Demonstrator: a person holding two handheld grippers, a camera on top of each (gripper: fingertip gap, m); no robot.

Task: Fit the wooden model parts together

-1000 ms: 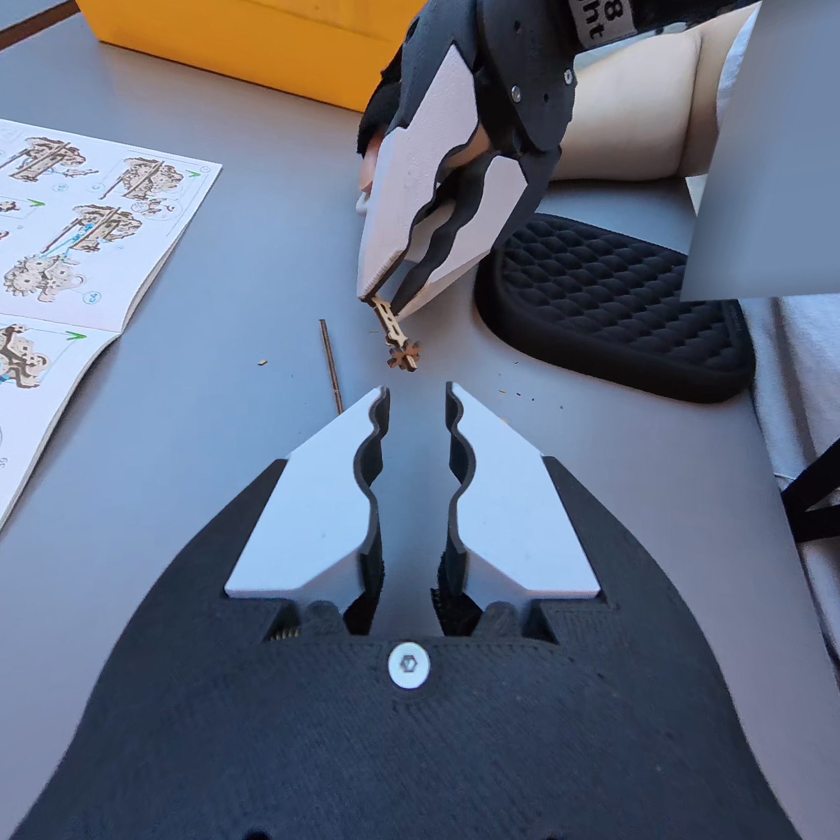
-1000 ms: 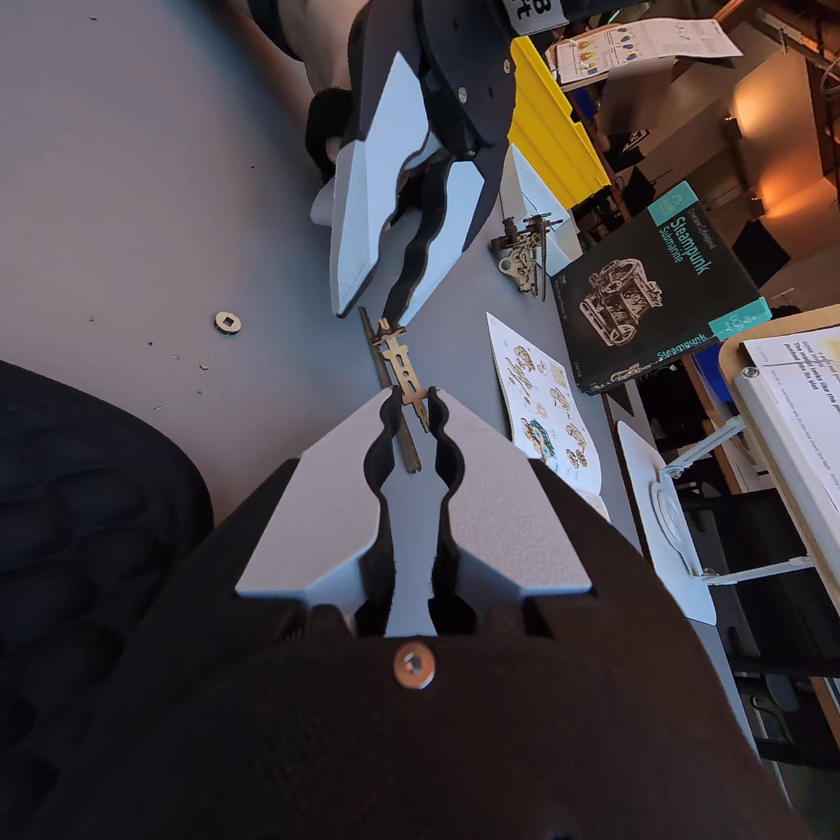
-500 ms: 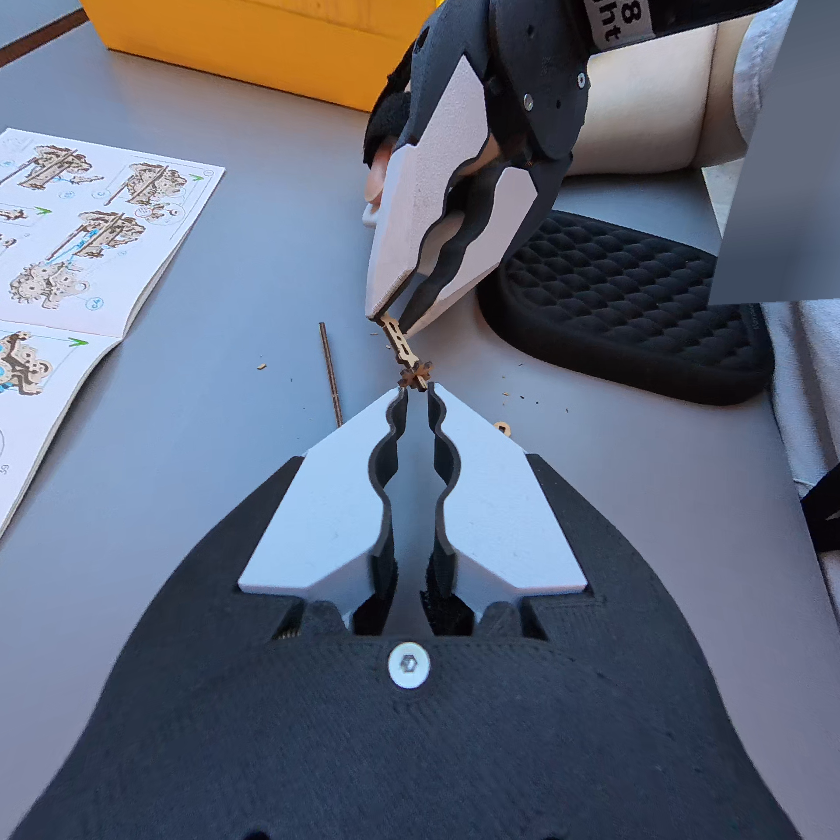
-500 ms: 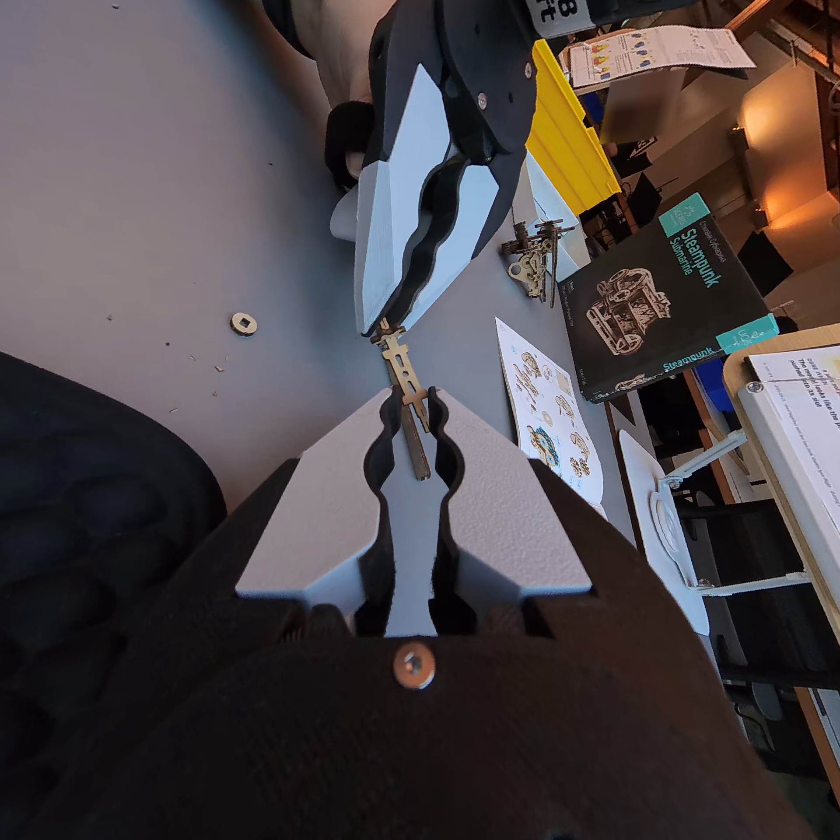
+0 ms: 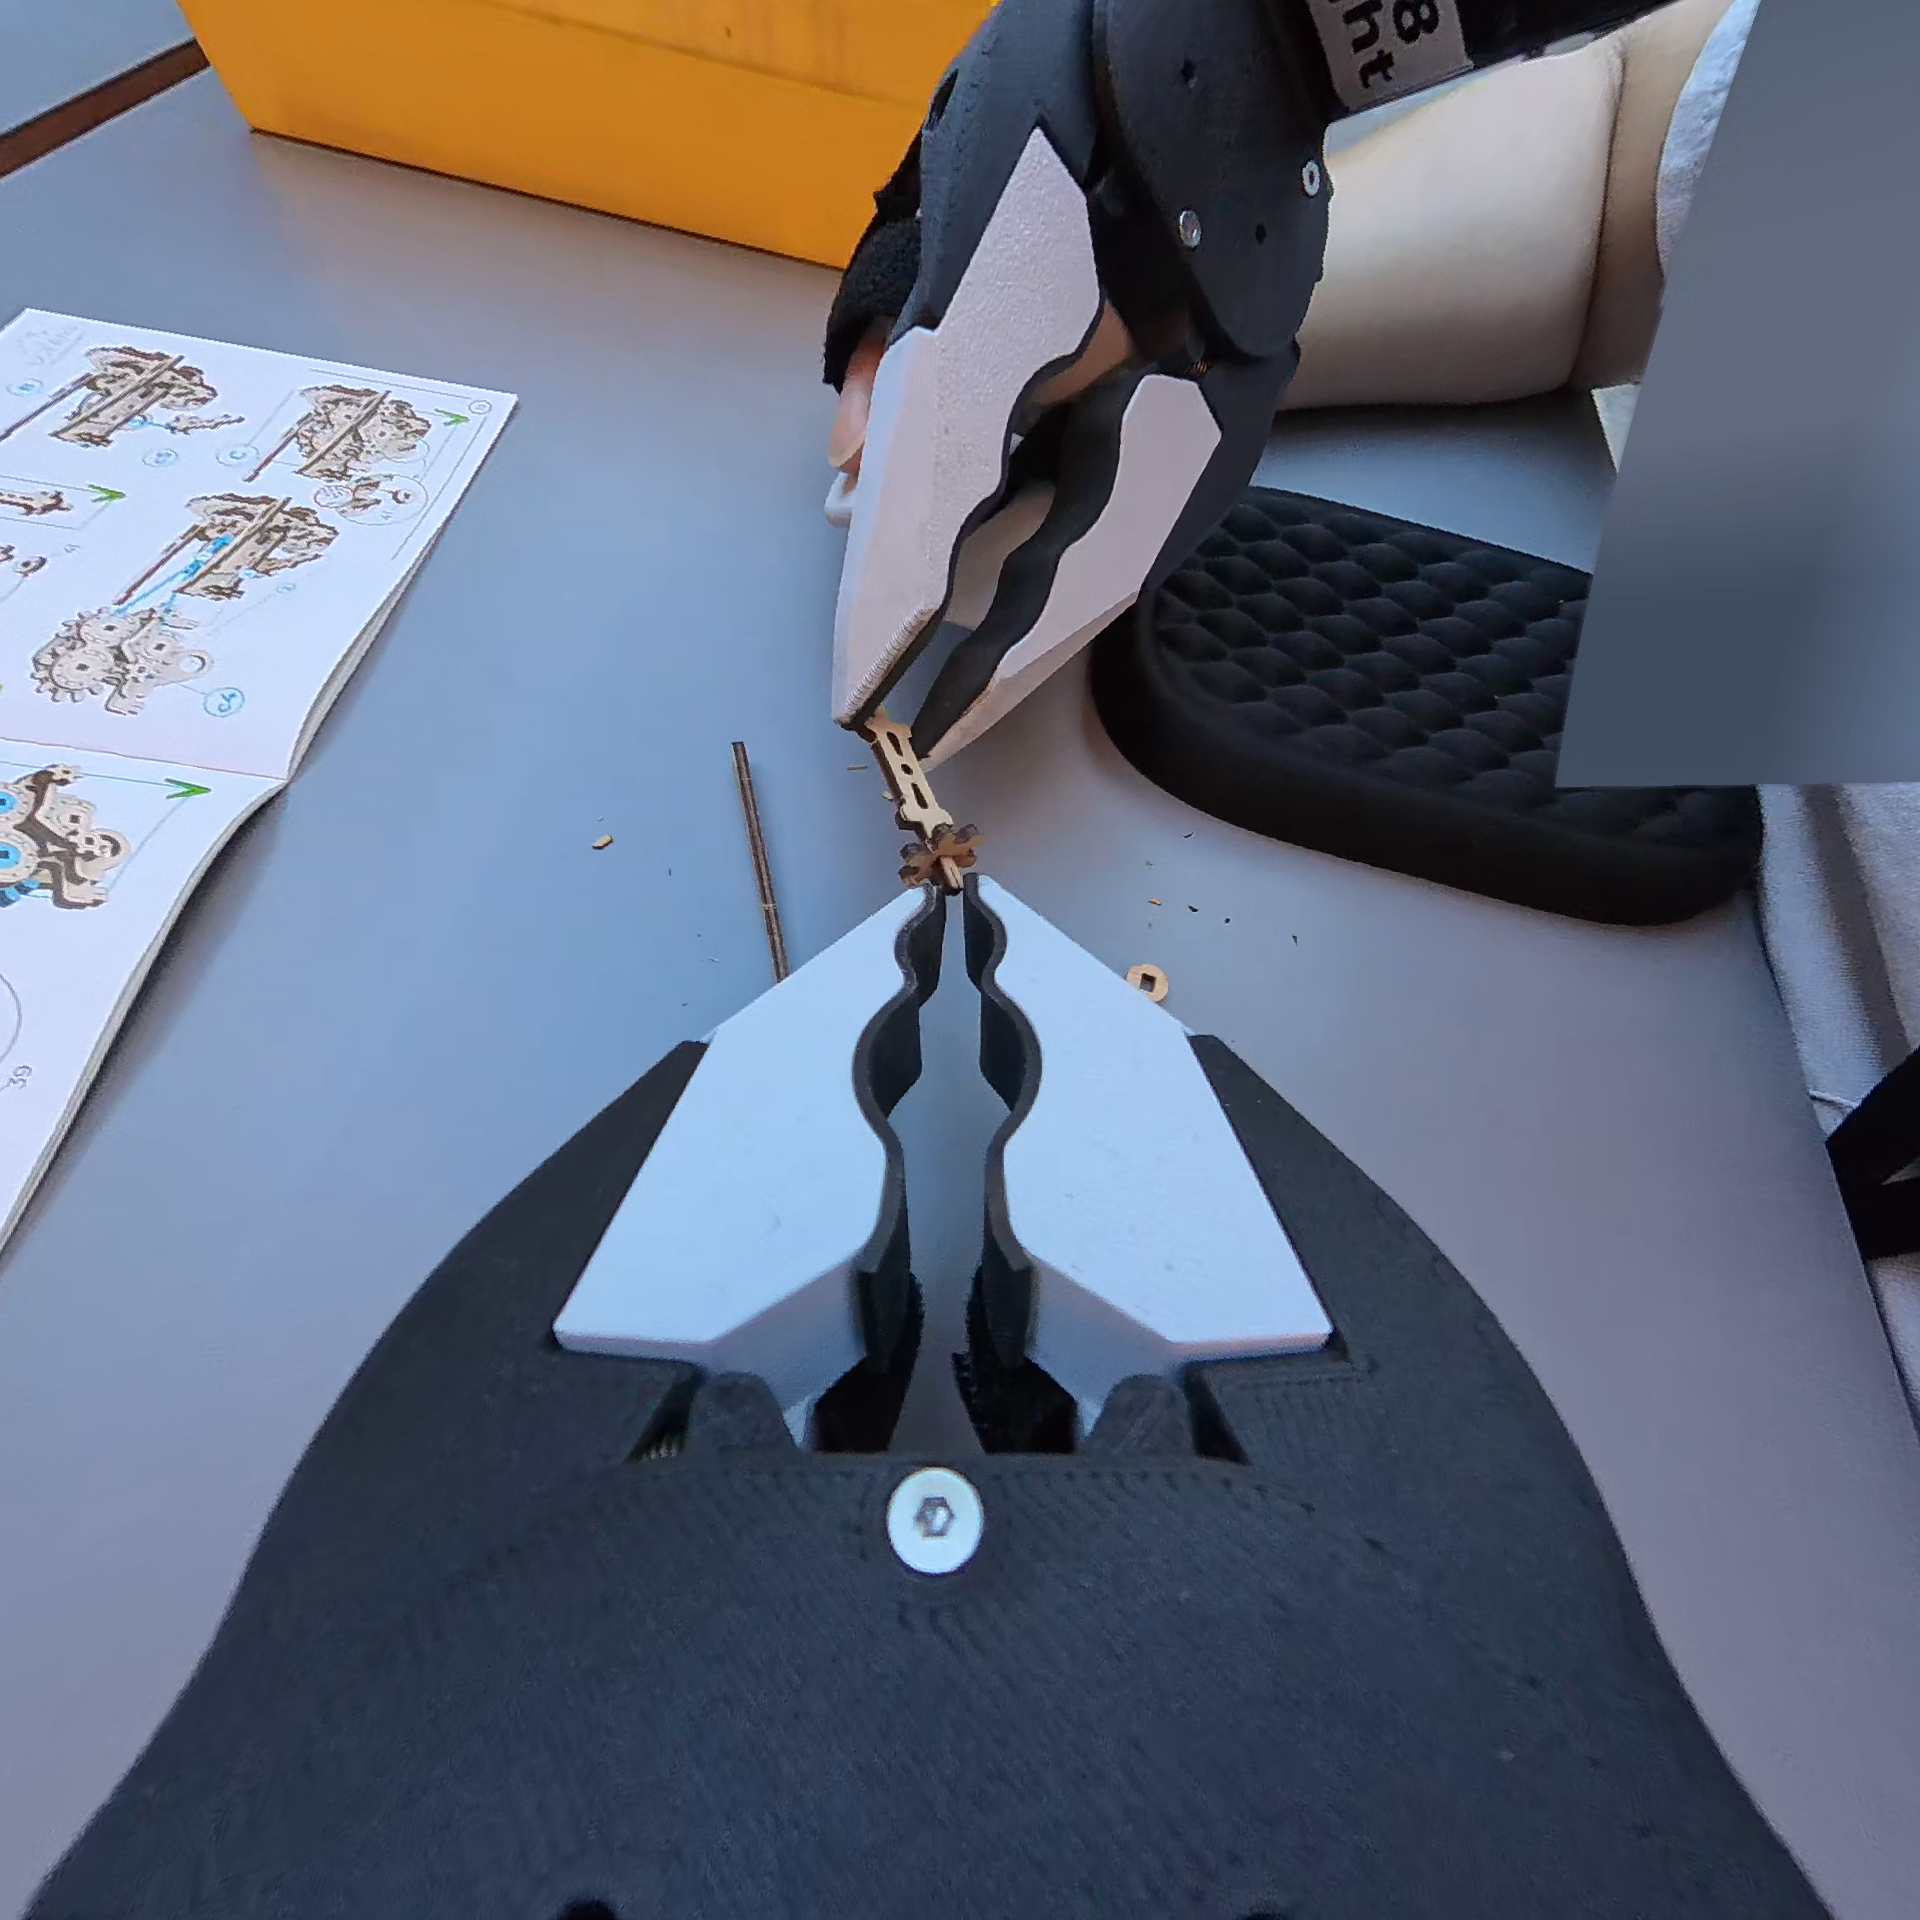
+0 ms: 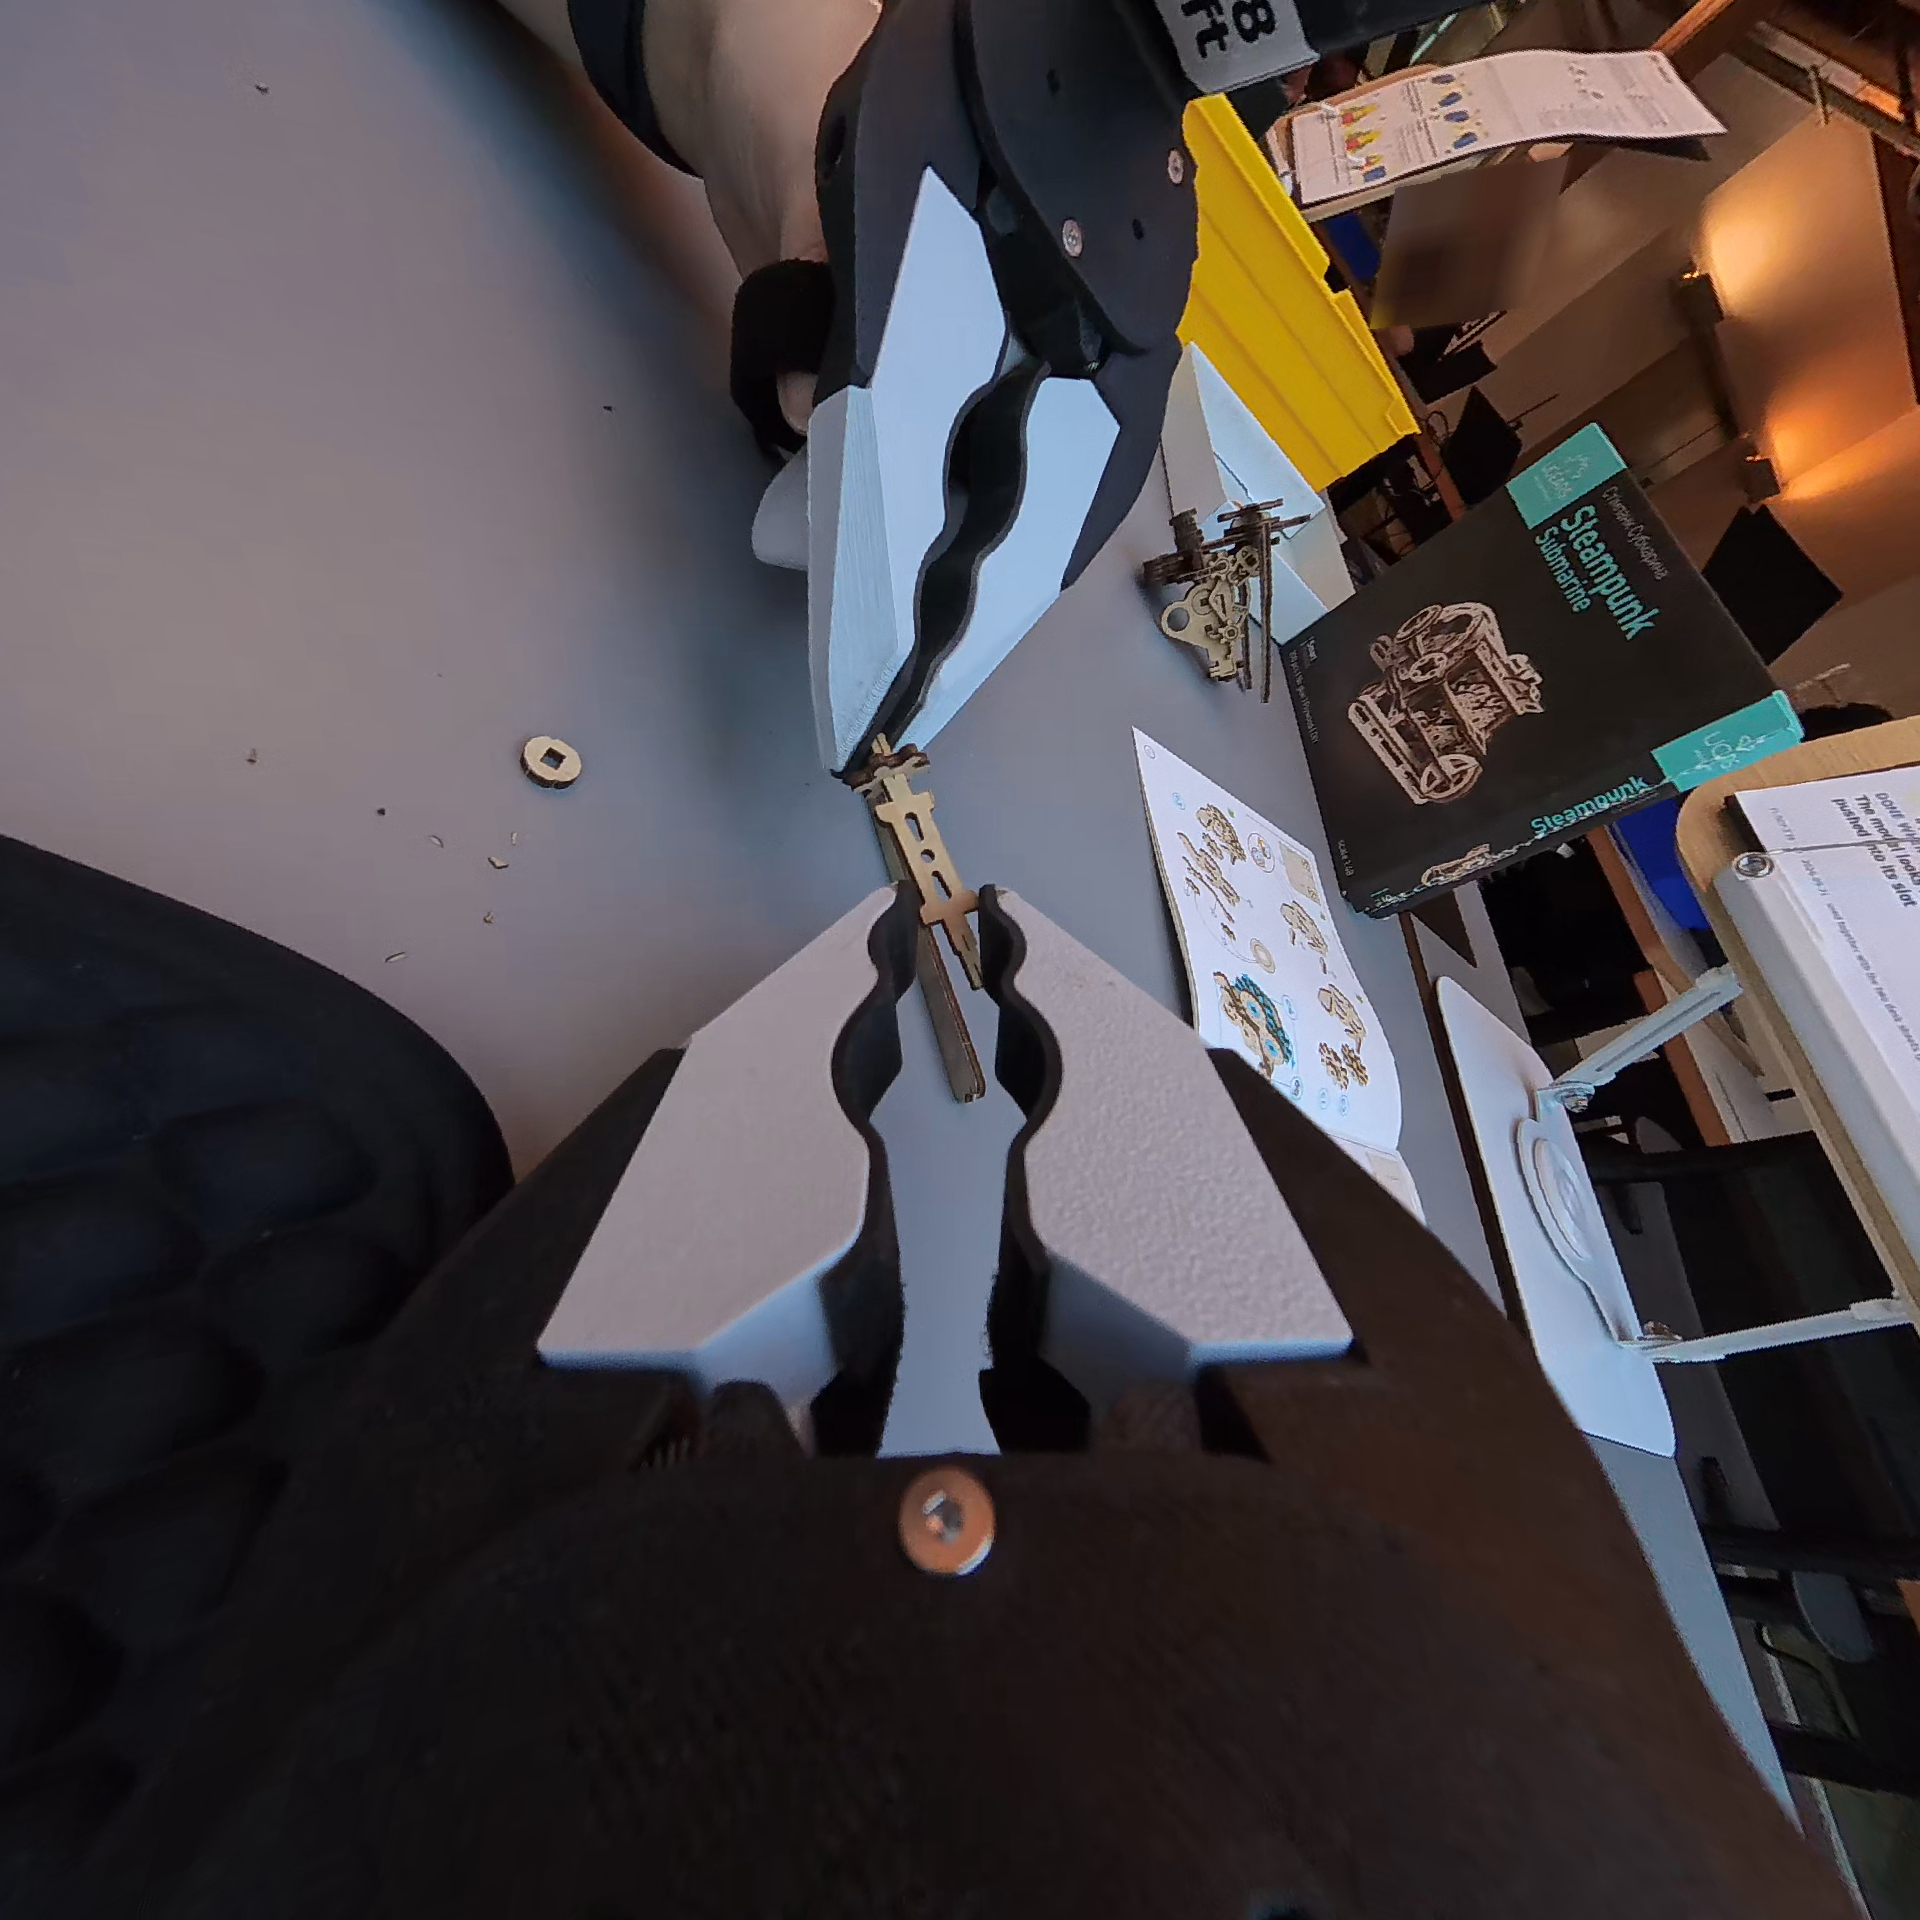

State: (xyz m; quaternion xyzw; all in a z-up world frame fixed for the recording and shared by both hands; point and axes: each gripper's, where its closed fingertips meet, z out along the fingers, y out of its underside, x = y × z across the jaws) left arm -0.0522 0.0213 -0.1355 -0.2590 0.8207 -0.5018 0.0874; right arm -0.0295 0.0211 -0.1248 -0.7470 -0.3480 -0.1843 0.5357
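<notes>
Wooden strip [image 6: 928,868], thin and slotted, spans the gap between the two claws above the grey table [image 5: 468,1039]. Right claw [image 6: 948,902] pinches the strip near one end, jaws narrow with only the strip's thickness between the tips. At the far end sits a small cross-shaped wooden piece [image 5: 938,854], threaded on the strip. Left claw [image 5: 951,894] is closed down to a sliver right at that cross piece; the tips appear to nip the strip's end just behind it, though contact is hard to confirm from the left wrist view.

Risks, as judged from here:
- The strip is thin and held at both ends. Any twist or misaligned push between the two claws could snap it at a slot.
- The cross piece looks loose on the strip; pushing off-axis could cock it or send it off the end.
- Grip area is tiny at both tips, so a slip would drop the part on the table among the wood crumbs.

Position: the strip runs tip to tip, roughly in line with both claws, lifted clear of the table.

Nearby: a dark stick [image 5: 756,852] on the table just beside the left claw, a small washer [image 6: 551,764], an instruction booklet [image 5: 208,582], a black pad [image 5: 1403,707].
</notes>
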